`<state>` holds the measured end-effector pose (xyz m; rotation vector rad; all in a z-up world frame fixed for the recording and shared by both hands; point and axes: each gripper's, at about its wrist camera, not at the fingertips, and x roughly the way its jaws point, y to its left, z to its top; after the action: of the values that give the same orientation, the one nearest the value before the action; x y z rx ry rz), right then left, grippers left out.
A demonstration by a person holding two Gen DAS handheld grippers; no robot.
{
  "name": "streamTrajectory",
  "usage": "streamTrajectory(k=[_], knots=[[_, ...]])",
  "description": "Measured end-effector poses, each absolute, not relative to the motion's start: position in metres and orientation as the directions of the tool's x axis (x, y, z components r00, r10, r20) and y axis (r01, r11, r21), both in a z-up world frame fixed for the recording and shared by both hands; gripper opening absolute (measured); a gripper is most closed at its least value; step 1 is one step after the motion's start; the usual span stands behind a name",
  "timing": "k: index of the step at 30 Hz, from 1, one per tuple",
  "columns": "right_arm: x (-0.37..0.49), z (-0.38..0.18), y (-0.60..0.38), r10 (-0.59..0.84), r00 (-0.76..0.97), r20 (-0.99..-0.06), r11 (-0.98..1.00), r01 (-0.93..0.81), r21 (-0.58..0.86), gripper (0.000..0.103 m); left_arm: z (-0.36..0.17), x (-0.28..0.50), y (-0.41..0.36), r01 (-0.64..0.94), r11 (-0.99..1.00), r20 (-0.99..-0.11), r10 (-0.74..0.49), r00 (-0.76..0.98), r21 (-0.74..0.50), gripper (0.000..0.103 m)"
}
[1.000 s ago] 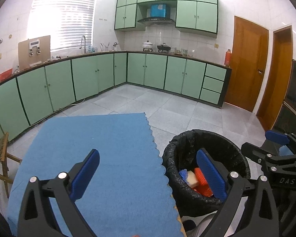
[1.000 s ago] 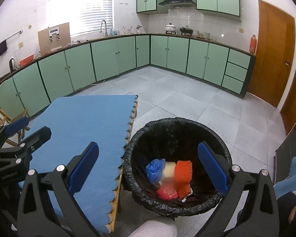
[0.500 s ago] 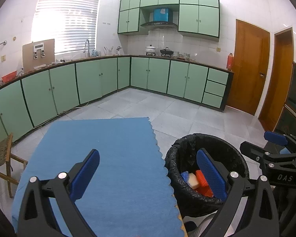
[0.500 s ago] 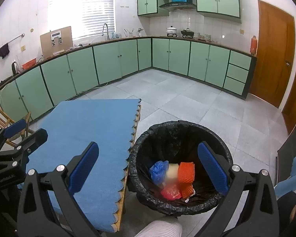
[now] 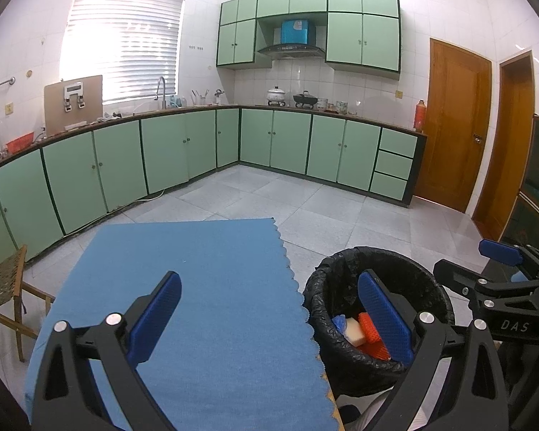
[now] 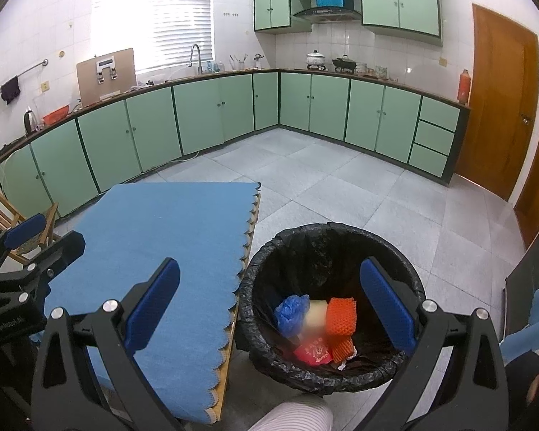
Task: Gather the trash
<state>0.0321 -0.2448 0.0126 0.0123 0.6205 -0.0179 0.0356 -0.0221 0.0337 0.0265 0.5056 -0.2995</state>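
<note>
Chair point(image 6: 3, 212): wooden, far left, beside the table.
Left gripper point(image 5: 269, 309): jaws spread wide, holding nothing; above the cloth's near right edge.
Table point(image 6: 230, 355): covered by a blue cloth point(image 6: 169, 237) with a scalloped edge; cloth bare.
Bin point(image 6: 341, 244): black-lined, on the floor just right of the table.
Trash, all inside the bin: blue bag point(image 6: 291, 312), pale block point(image 6: 314, 318), orange mesh point(image 6: 339, 316), red packet point(image 6: 314, 353); the items lie touching.
Right gripper point(image 6: 269, 305): jaws spread wide, empty; hovers over the bin's near left rim.
Striped sleeve point(image 6: 298, 413): bottom edge of the right wrist view.
</note>
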Motion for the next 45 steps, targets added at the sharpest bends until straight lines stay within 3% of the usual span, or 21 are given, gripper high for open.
streamTrajectory(k=[45], knots=[[0.0386,0.0111,-0.2420,-0.006,0.811,-0.585,1.000,0.009,0.001,0.098,0.0372,0.0403,-0.0215,0.284,0.957,-0.484,-0.272,0.832,-0.049,0.097]])
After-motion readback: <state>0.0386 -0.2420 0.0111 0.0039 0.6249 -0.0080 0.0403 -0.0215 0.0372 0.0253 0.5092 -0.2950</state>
